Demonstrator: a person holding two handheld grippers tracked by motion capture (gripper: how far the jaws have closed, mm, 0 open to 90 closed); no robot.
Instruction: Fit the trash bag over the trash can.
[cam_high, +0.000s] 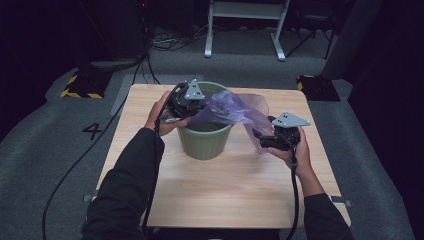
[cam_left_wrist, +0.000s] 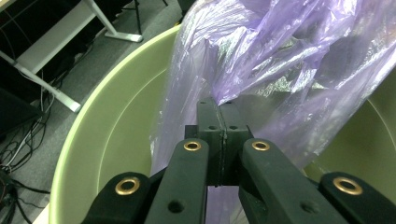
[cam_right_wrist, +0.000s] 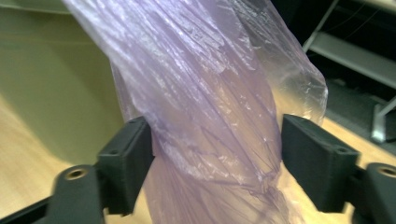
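On the left of the high view, I am holding the left gripper (cam_high: 196, 107) at the near-left rim of the green bin (cam_high: 205, 142), which is standing on the wooden table (cam_high: 225, 190) toward its far half. In the left gripper view, my jaws are sitting pressed together, clenched on a fold of the purple plastic bag (cam_left_wrist: 261, 60), with the bin's pale green wall (cam_left_wrist: 112, 135) curving away beneath them. The bag (cam_high: 232, 107) is stretching from that pinch across the bin's mouth and is spilling over the right rim, hanging down outside toward the tabletop. Moving right, I am holding the right gripper (cam_high: 260, 137) low beside the bin, just above the table, pointing in at the hanging part of the bag. In the right gripper view, its jaws are standing apart, with the gathered, wrinkled film (cam_right_wrist: 210, 126) running between them; the left pad is brushing the plastic, while the right pad is sitting clear of it, so nothing is being grasped there.
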